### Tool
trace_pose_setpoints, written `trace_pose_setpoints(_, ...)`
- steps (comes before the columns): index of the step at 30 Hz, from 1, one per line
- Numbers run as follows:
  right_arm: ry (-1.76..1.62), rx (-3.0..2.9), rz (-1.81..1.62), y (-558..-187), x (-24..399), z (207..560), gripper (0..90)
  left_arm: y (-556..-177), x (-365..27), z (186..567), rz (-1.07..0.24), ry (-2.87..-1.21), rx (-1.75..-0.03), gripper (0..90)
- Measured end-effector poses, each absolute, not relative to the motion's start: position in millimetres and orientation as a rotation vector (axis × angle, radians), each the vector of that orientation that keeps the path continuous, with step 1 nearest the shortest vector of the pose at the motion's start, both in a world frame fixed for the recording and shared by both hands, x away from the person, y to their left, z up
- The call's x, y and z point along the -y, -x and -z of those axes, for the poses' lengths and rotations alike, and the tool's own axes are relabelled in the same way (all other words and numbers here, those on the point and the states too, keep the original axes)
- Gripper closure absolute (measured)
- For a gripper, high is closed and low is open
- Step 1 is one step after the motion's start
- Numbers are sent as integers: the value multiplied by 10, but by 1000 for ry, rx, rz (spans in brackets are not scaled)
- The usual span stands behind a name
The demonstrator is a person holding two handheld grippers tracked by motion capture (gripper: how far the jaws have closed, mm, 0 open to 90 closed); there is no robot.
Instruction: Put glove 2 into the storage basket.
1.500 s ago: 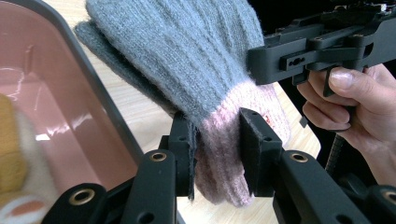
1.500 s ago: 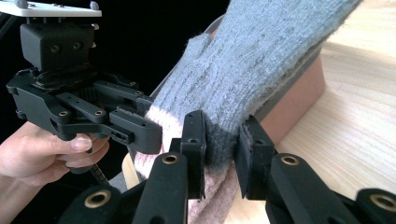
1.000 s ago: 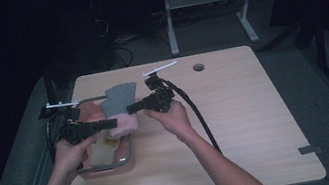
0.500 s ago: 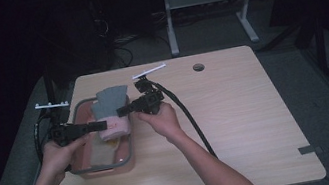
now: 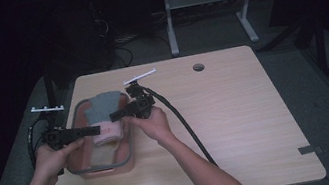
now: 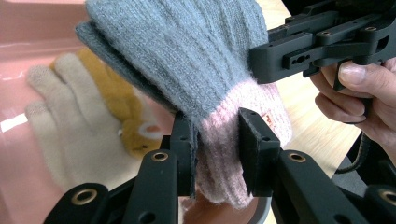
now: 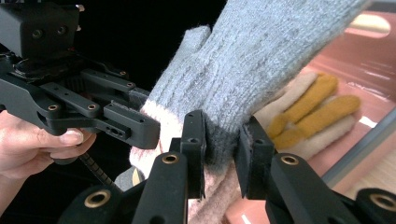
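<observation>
While both grippers meet over the pink bin (image 5: 82, 163), a grey glove with a pink cuff (image 5: 103, 114) hangs between them, above the bin's far half. The left gripper (image 6: 215, 148) has its jaws clenched on the pink cuff, one pad on each side of the knit. The right gripper (image 7: 221, 151) grasps the same glove at the line where grey meets pink, its jaws pressed into the wool.

The bin sits at the left part of the table (image 5: 239, 125), its left wall close to the table's left edge; to the right of the bin the wooden top lies bare out to the right edge, with a small round hole (image 5: 198, 67) near the far side. A black cable (image 5: 185, 124) trails from the right gripper across the table toward the near edge.

The two gripper views show what the high view hides under the held glove: a cream and mustard glove (image 6: 81, 116) lying flat on the bin's floor, fingers spread. The high view alone gives the bin's whole outline and its place on the table.
</observation>
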State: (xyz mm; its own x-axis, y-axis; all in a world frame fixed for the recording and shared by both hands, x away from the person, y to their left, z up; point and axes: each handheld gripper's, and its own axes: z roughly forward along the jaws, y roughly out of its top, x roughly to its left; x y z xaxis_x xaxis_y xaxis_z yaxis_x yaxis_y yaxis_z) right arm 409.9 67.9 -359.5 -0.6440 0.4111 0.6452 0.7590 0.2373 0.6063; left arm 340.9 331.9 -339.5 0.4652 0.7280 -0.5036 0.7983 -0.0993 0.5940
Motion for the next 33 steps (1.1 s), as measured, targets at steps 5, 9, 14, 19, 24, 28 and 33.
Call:
trace_pose_setpoints(5, 1078, 2161, 1350, -4100, -723, 3656, 748, -3393, -3346, 3465, 104, -1858, -1301, 696)
trace_pose_setpoints(9, 1073, 2182, 1327, -4095, -756, 3728, 747, -3374, -3360, 3545, 112, -1864, -1314, 696)
trace_pose_setpoints(14, 1075, 2188, 1295, -4087, -796, 3792, 747, -3372, -3393, 3617, 119, -1873, -1329, 696)
trace_pose_setpoints(19, 1076, 2192, 1273, -4099, -836, 3837, 746, -3365, -3416, 3657, 120, -1873, -1343, 697)
trace_pose_setpoints(24, 1064, 2222, 1245, -4096, -895, 3873, 736, -3350, -3468, 3733, 131, -1871, -1358, 697)
trace_pose_setpoints(28, 1068, 2241, 1224, -4097, -923, 3897, 728, -3348, -3488, 3797, 132, -1871, -1372, 696)
trace_pose_setpoints(33, 1096, 2232, 1255, -4135, -830, 3839, 753, -3355, -3541, 3885, 103, -1908, -1431, 697)
